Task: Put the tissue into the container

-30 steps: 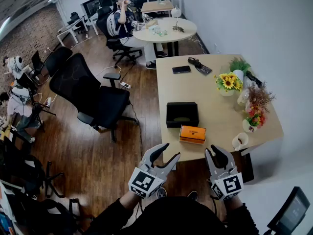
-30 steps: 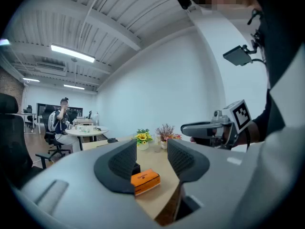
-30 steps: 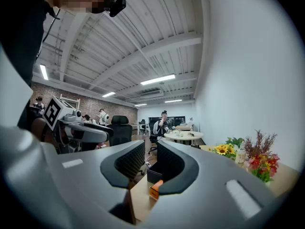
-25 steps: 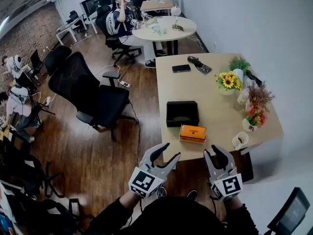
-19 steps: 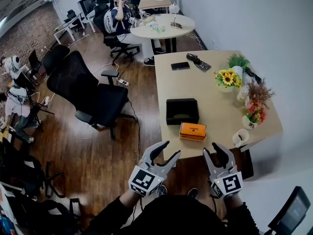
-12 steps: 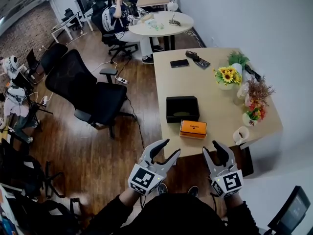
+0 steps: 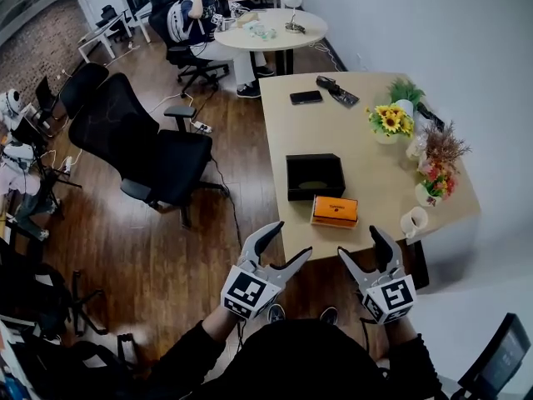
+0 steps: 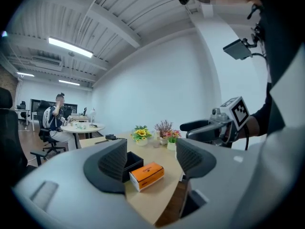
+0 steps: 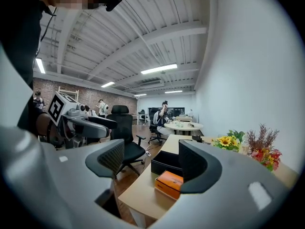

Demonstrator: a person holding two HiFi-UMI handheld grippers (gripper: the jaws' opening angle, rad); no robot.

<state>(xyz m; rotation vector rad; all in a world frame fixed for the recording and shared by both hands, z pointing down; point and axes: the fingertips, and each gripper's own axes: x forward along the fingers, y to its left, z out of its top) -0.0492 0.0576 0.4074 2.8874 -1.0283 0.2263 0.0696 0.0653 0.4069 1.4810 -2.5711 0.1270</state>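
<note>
An orange tissue box lies near the front edge of the wooden table. Just behind it stands an open black container. Both grippers hang in the air short of the table's edge, apart from both things. My left gripper is at the left, and its jaws are opening with nothing between them. The jaws of my right gripper are opening as well, empty. In the left gripper view the tissue box and container show beyond the jaws. The right gripper view shows the box in front of the container.
Sunflowers in a pot, a vase of dried flowers and a white mug stand along the table's right side. A phone lies at its far end. A black office chair stands left of the table. A person sits at a round table behind.
Both grippers' jaws have spread wider. They have sunk a little in the head view, and the table has shifted slightly in it. The box and container have not moved.
</note>
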